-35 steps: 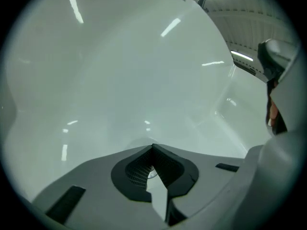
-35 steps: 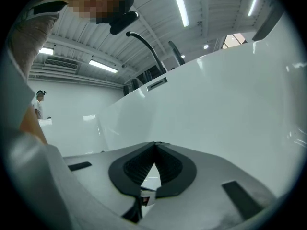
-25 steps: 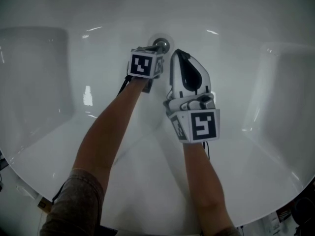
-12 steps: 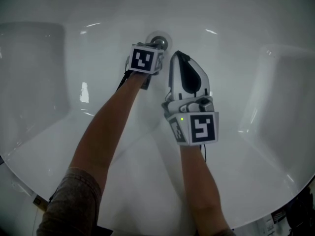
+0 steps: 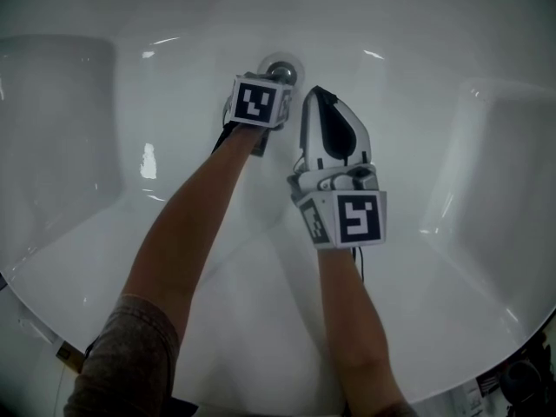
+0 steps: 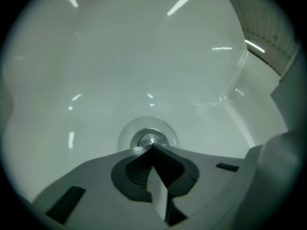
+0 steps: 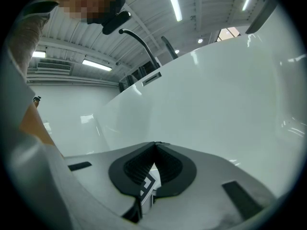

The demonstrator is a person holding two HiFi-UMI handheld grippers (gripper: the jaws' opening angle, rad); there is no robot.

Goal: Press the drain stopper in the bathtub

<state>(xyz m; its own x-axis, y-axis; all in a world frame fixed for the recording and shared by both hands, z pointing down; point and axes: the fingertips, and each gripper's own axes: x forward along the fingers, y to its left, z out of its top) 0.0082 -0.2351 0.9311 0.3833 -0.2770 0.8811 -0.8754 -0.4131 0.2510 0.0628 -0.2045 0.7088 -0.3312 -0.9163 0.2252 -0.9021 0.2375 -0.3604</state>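
**Closed tip at the drain**

The left gripper (image 6: 152,147), jaws together and empty to form one blunt tip, points onto the round chrome drain stopper (image 6: 150,139) in the white glossy bathtub (image 5: 417,85). The right gripper (image 7: 154,143), likewise closed and empty, waits alongside.

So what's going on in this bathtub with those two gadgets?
A person holds a gripper in each hand over a white bathtub. The left gripper, jaws shut, has its tip right at the metal drain stopper, seemingly pressing it. The right gripper, also shut and empty, hangs alongside.
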